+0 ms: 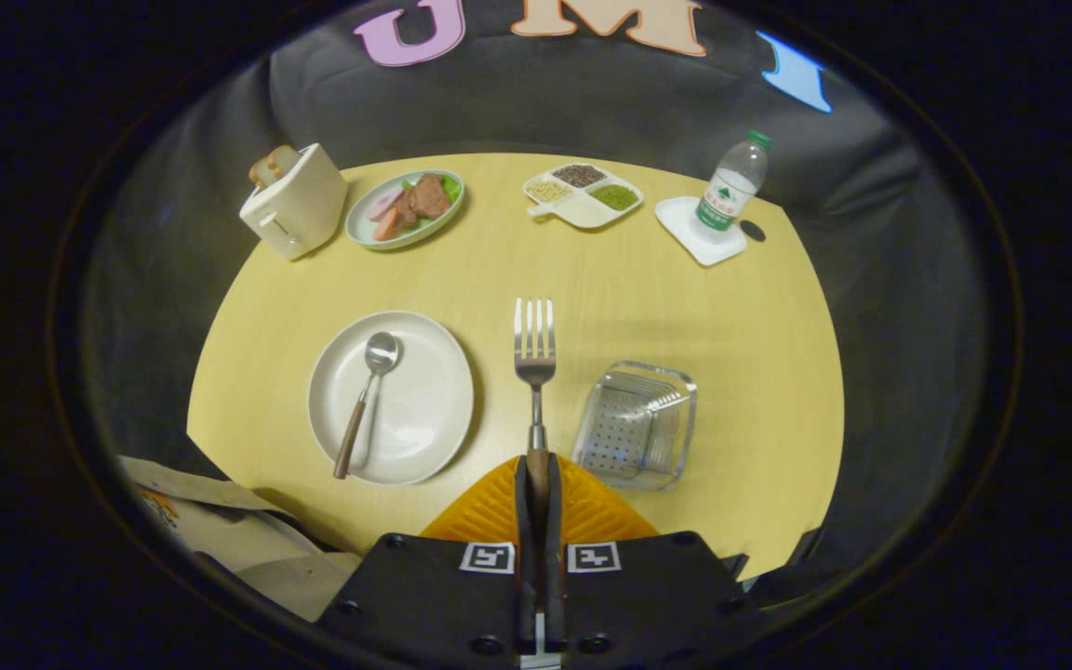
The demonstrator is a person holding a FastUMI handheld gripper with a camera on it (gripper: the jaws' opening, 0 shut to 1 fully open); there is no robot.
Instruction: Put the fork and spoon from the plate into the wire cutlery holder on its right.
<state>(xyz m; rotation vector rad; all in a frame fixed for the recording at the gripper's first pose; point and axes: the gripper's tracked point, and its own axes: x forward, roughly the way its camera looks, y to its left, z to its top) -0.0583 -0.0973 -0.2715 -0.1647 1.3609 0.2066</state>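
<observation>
A pale wooden table [648, 307] carries a fair spread of things. Along its far side stand a cream toaster [296, 203] with bread poking out of its top, an oval dish of sliced meat and greens [405, 208], a divided tray [582, 194] holding three kinds of grains or beans, and a water bottle [731, 186] standing upright on a white square coaster [685, 234]. All of these sit well beyond the working area and block nothing. Nearer, the round white plate [424, 409] lies to the left of the fingers, and on it rests the spoon [365, 398], its bowl toward the far side of the table and its brown handle running back toward the near rim of the plate, slightly slanted. To the right of the fingers, just ahead of them, is the cutlery holder [636, 426], a clear squarish container with a perforated inner wall; its opening is unobstructed and nothing lies between it and the plate except the fork. The fork [534, 372] is lifted off the plate and sticks straight out ahead of the fingers, its long axis in line with them, tines pointing away toward the far side of the table, between plate and holder. The gripper [537, 484] is closed tight on the fork's handle, both fingers pressing it from either side. Some crumpled paper or bagging [210, 521] lies off the table's near left edge.
</observation>
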